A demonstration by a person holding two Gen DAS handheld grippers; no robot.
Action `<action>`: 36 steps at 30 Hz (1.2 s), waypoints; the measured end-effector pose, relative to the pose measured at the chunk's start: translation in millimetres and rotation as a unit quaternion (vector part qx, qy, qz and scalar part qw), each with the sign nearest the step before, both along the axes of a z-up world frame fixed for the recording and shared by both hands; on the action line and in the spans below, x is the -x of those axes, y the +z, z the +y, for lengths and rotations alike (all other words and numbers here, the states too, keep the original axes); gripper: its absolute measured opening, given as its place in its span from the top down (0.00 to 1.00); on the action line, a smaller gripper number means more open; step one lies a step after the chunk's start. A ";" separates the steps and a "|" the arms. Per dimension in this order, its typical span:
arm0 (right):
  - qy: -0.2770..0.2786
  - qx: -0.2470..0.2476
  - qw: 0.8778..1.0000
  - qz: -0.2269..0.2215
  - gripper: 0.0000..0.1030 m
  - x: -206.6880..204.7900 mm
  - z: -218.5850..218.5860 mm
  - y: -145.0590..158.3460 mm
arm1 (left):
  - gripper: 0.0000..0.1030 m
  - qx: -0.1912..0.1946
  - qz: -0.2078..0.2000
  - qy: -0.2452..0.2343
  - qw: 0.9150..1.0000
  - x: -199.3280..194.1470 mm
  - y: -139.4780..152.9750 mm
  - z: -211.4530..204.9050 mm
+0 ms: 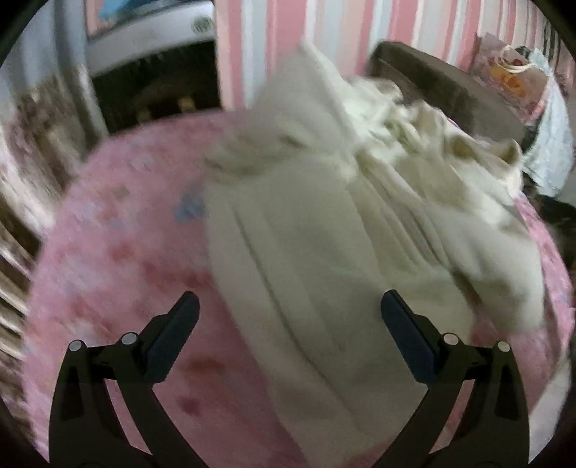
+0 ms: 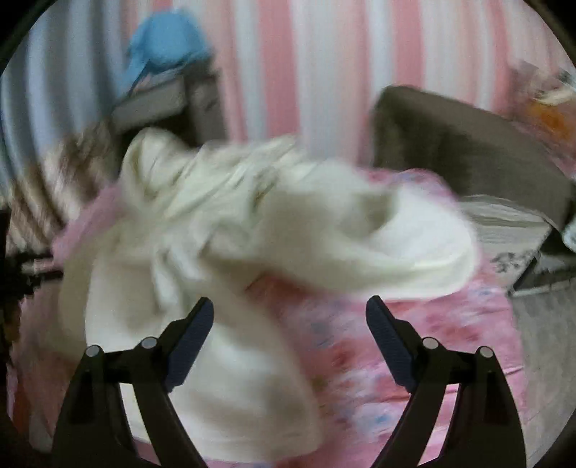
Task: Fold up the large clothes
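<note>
A cream garment (image 1: 306,230) lies rumpled on a bed covered by a pink floral sheet (image 1: 118,259), and that garment serves as the landmark for everything else. In the left wrist view, bare sheet stretches to the left of the garment out to the bed's rounded edge, past which blurred striped fabric shows; to the right of it only a narrow pink margin remains before the edge. Beyond the garment stand a dark brown headboard (image 1: 442,82) and a wall of pink and white stripes (image 1: 360,25). The left tool (image 1: 289,306) hovers with its jaws spread wide and nothing between them, its right finger over the near end of the cloth, its left over bare sheet. The right wrist view shows the garment (image 2: 223,230) from another side, bunched into a loose heap with a curled fold reaching right, and open sheet (image 2: 414,324) in front of that fold. Only this view shows a blue item (image 2: 165,43) perched behind the garment and a patterned grey surface (image 2: 511,226) to its right. The right tool (image 2: 289,311) is also spread open and empty, just above the cloth's near edge. In the left view the garment's long axis runs from near the tool away toward the headboard, leaning right; both views are blurred.
</note>
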State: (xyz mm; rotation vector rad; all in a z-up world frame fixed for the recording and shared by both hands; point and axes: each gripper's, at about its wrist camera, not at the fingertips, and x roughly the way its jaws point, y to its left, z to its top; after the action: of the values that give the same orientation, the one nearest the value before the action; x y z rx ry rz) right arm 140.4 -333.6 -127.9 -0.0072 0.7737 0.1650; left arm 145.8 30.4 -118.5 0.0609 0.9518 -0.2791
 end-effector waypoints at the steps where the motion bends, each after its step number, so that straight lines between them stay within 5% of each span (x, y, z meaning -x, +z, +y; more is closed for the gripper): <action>1: 0.012 -0.003 1.000 0.012 0.16 -5.1 5.4 -8.2 | 0.03 0.009 0.014 -0.007 1.000 2.6 -7.7 -4.3; 3: 0.034 -0.010 0.999 0.035 0.18 -21.3 15.1 -24.0 | 0.05 0.022 0.022 -0.019 0.999 2.8 -16.9 -10.7; 4: 0.041 -0.005 0.998 0.041 0.30 -30.8 19.6 -30.4 | 0.11 0.024 0.025 -0.020 0.999 0.8 -20.3 -13.4; 5: 0.048 -0.007 0.998 0.047 0.54 -29.1 25.8 -34.6 | 0.34 0.029 0.029 -0.028 0.999 -0.8 -22.1 -16.2; 6: 0.053 -0.014 0.997 0.058 0.92 -32.4 29.2 -37.1 | 0.65 0.037 0.031 -0.038 0.998 -2.4 -23.0 -19.4; 9: 0.053 -0.019 0.997 0.051 0.93 -23.1 39.8 -33.6 | 0.81 0.031 0.018 -0.043 0.998 -2.0 -12.3 -20.7; 12: 0.050 -0.060 0.997 -0.003 0.93 10.8 38.7 6.2 | 0.84 0.023 -0.028 -0.048 0.998 17.1 22.8 -3.7; 15: 0.021 -0.049 0.997 -0.059 0.93 50.4 26.6 47.1 | 0.84 0.023 -0.060 -0.032 0.997 35.9 55.7 28.6; 18: -0.010 -0.019 0.997 -0.074 0.93 79.9 17.5 60.4 | 0.85 0.046 -0.052 -0.025 0.997 53.6 69.7 60.7; 22: -0.033 -0.003 0.999 -0.024 0.93 91.6 4.6 37.1 | 0.83 0.059 -0.026 -0.036 0.997 83.2 63.3 81.9; 26: -0.052 0.026 0.998 0.039 0.92 76.8 -5.9 -7.0 | 0.82 0.038 0.019 -0.048 0.998 88.5 21.7 78.1; 30: -0.052 0.079 0.992 0.086 0.87 69.7 0.7 -51.8 | 0.79 -0.041 0.021 -0.041 0.998 89.3 -15.7 56.9; 32: -0.055 0.096 0.990 0.086 0.69 71.8 0.4 -55.7 | 0.68 -0.071 -0.003 -0.035 0.997 93.4 -13.8 51.7; 34: -0.058 0.082 0.992 0.074 0.60 78.4 -5.9 -43.3 | 0.30 -0.098 -0.034 -0.018 0.994 99.2 -2.1 53.9; 36: -0.065 0.047 0.996 0.044 0.44 88.3 -19.7 -15.1 | 0.09 -0.125 -0.064 0.003 0.990 105.7 9.9 57.4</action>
State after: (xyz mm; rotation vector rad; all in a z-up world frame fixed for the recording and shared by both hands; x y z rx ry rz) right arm 52.1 -353.3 -143.0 -0.0387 0.8665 0.0058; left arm 40.1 87.8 -108.5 0.3021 0.8542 -0.1463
